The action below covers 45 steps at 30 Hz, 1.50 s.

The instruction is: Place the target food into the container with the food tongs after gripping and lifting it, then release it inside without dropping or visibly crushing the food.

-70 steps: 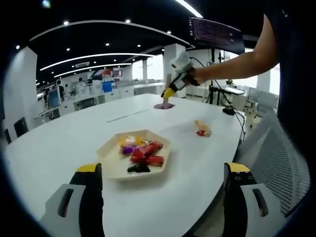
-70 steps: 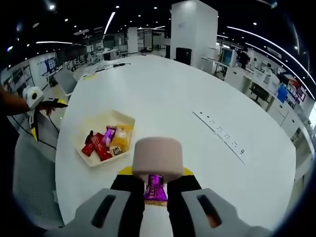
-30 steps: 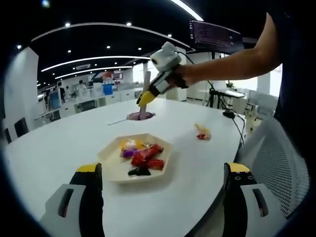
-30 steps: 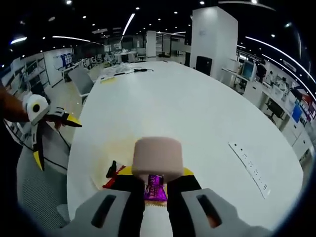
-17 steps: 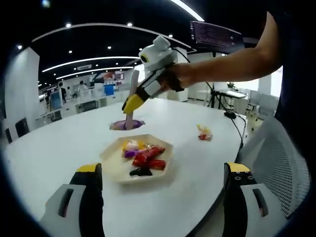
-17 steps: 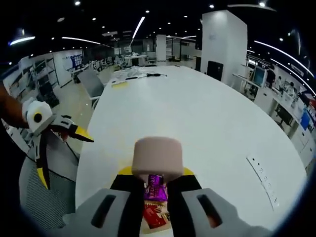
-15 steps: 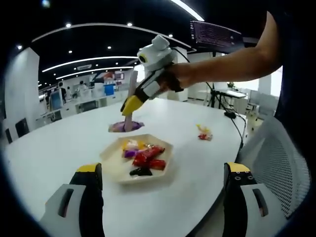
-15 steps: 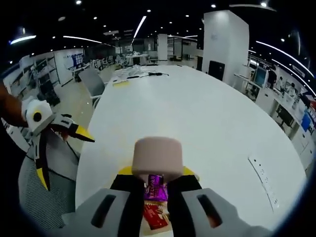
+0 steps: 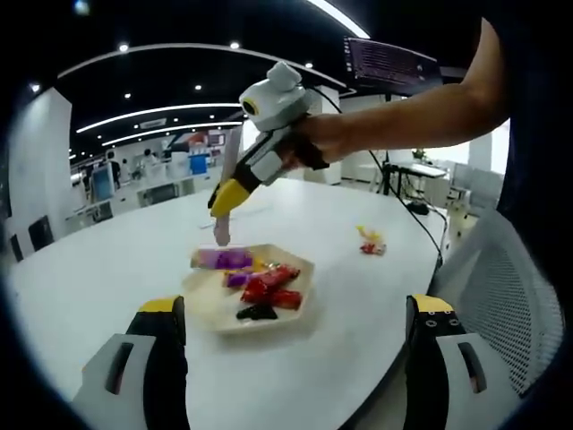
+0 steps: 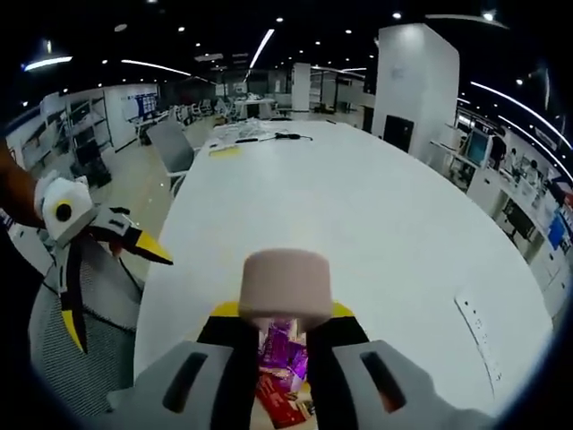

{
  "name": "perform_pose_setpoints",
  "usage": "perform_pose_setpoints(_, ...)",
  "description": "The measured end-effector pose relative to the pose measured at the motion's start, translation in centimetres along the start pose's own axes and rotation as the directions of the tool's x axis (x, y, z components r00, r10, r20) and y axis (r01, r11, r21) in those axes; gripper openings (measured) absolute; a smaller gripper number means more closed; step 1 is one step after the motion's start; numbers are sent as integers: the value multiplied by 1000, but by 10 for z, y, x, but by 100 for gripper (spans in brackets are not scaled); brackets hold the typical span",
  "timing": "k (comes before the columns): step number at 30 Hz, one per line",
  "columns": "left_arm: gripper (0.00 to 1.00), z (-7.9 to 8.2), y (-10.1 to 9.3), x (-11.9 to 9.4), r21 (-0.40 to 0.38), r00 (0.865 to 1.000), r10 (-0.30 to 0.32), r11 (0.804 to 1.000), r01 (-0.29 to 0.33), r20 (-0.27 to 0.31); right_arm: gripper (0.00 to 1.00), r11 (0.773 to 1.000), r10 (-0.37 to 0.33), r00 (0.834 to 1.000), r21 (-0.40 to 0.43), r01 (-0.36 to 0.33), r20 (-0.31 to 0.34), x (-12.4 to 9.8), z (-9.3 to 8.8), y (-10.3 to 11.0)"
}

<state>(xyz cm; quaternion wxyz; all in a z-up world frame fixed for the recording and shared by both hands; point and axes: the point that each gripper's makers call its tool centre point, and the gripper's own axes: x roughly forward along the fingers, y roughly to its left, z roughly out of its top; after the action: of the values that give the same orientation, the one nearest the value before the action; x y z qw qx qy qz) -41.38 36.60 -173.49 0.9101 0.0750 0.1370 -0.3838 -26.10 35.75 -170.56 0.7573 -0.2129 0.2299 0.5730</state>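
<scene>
The purple candy [image 9: 222,259] lay flat at the far-left edge of the tray [image 9: 209,300], touching the other sweets there, directly below the tip of the tongs [image 9: 222,235]. From your right hand-held gripper view the same purple candy [image 10: 285,349] showed between the jaws, over the red wrappers [image 10: 280,394] in the tray. Your right hand-held gripper [image 9: 235,188] held the tongs, its jaws closed on their handle; the pink tong tips pointed down at the tray, and whether they touched the candy could not be told. Red wrappers [image 9: 267,279] and a dark one [image 9: 255,312] filled the middle of the tray. To the right of the tray, well apart, a small yellow-and-red sweet [image 9: 368,240] sat on the white table [image 9: 107,260]. Your left hand-held gripper [image 9: 291,358] hung near the tray's near side, jaws wide apart with nothing between them.
</scene>
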Motion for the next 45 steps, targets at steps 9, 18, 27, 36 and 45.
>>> perform_pose_setpoints(9,99,-1,-1,0,1,1000,-2,1000,2,-2,18,1000,0,1000,3,0,-2,-5,-2,1)
perform_pose_setpoints(18,100,1,-5,1,-19,1000,-24,1000,25,7,19,1000,1,1000,-30,0,29,-34,0,1)
perform_pose_setpoints(27,100,-1,-9,2,13,999,-37,999,37,-6,19,997,-27,999,-66,28,20,-88,-16,-7)
perform_pose_setpoints(36,100,-1,-9,2,5,999,-43,999,43,-4,20,995,-82,997,-57,82,0,-131,-48,-12)
perform_pose_setpoints(45,100,-2,-10,2,13,999,-41,999,41,-10,19,995,-73,997,-73,74,23,-171,-71,-3)
